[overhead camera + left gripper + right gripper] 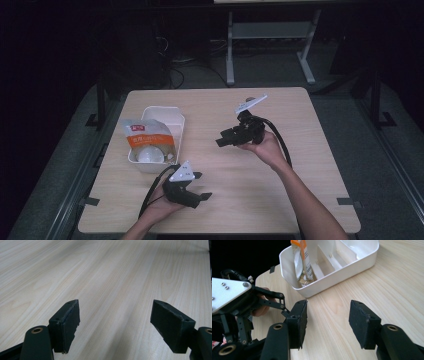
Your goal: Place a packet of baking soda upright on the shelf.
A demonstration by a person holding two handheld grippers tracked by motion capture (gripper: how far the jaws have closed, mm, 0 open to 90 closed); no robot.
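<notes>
Hovering right of the white bin (176,124) with its pouch (149,136), right hand-held gripper (223,139) released, empty; left hand-held gripper (201,186) released near.

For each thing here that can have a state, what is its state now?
Left gripper: open, nothing between the jaws, low over the table.
Right gripper: open, empty, pointing toward the box.
Box: white, open-topped, upright on the table.
Pouch: orange and white, standing in the box, leaning.

A pale wooden table (260,165) carries a white divided bin (170,120) at its left side, apparently the sole item resting there.
</notes>
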